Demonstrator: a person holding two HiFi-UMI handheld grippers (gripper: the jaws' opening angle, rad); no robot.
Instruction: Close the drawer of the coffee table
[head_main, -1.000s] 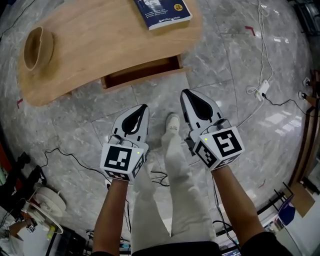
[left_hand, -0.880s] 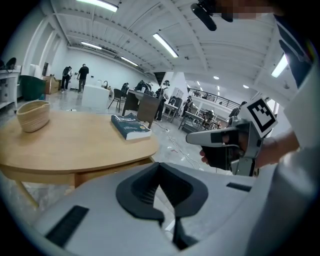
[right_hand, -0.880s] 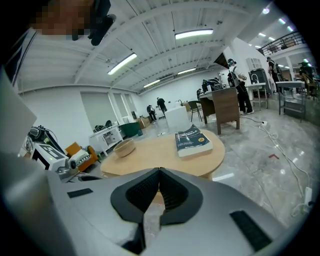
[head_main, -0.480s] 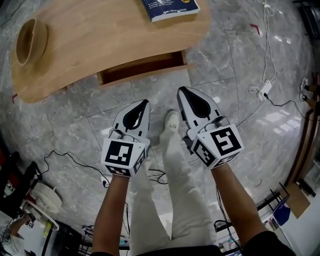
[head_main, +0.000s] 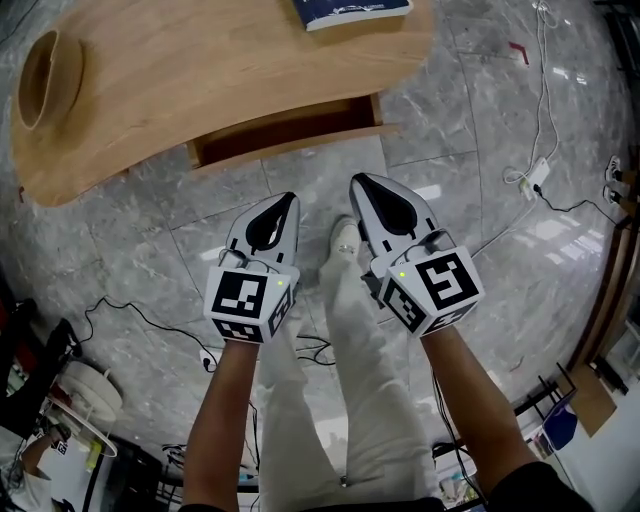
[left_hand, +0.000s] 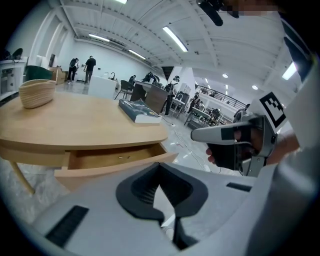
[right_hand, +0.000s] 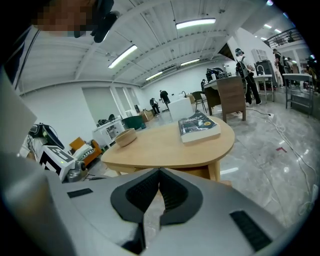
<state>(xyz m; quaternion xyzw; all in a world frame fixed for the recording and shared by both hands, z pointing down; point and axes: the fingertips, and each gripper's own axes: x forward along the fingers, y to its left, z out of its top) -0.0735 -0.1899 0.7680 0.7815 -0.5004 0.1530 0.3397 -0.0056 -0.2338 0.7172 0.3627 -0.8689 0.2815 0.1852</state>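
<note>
The coffee table stands ahead of the person, and the drawer juts from its near edge toward them. On the tabletop, the bowl sits at the far left and the book at the far right. Nearer, over the floor, the left gripper and right gripper flank the person's shoe. A power strip lies on the floor to the right, well apart from the table.

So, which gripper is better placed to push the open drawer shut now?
Left, probably. The left gripper, jaws together, points at the middle of the drawer front; its own view faces the drawer squarely. The right gripper aims near the drawer's right end.
</note>
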